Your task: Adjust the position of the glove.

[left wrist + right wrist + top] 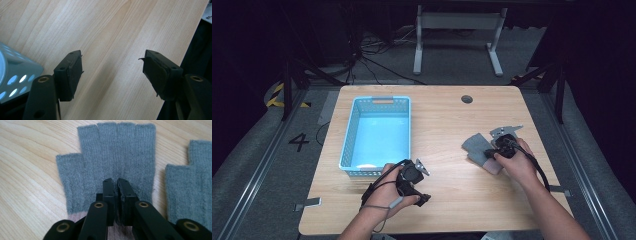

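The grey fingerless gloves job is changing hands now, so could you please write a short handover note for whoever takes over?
Right tongs: shut, pinching the fabric of the left-hand grey fingerless glove, which lies flat on the wooden table.
Left tongs: open, holding nothing, over bare table beside the blue basket.
Second glove: lies flat next to the first, untouched.
Done: first glove gripped.
Left: probably lift it into the basket, then the second.
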Action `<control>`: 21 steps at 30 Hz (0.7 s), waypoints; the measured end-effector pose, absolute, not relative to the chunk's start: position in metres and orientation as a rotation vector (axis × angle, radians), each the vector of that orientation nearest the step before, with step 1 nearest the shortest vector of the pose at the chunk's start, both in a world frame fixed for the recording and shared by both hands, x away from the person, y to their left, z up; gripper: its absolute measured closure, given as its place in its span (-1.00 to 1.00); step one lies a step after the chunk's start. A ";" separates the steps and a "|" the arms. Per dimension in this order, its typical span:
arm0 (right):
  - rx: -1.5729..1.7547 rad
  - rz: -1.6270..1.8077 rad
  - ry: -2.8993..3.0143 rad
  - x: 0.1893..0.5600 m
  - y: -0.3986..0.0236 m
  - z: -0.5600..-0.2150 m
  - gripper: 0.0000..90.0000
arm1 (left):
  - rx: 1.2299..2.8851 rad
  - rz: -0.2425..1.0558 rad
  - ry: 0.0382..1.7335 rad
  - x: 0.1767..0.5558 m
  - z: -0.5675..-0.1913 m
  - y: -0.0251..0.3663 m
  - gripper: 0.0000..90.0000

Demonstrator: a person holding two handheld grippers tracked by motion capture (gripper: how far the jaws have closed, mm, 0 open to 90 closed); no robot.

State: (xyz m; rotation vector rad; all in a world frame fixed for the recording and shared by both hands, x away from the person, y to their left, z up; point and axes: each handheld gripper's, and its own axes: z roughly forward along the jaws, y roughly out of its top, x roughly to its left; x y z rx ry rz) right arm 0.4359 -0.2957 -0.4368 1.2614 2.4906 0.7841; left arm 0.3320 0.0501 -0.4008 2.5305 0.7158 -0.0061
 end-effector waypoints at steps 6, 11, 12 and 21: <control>1.242 0.827 2.471 0.432 -0.299 -0.426 0.92 | 2.525 -0.002 0.717 0.333 -0.400 0.052 -0.27; 1.218 0.892 2.446 0.423 -0.303 -0.408 0.92 | 2.518 -0.002 0.715 0.332 -0.399 0.052 -0.27; 1.219 0.903 2.442 0.421 -0.303 -0.406 0.92 | 2.518 -0.001 0.714 0.332 -0.399 0.052 -0.27; 1.179 0.957 2.455 0.411 -0.304 -0.392 0.91 | 2.518 0.002 0.712 0.333 -0.397 0.051 -0.27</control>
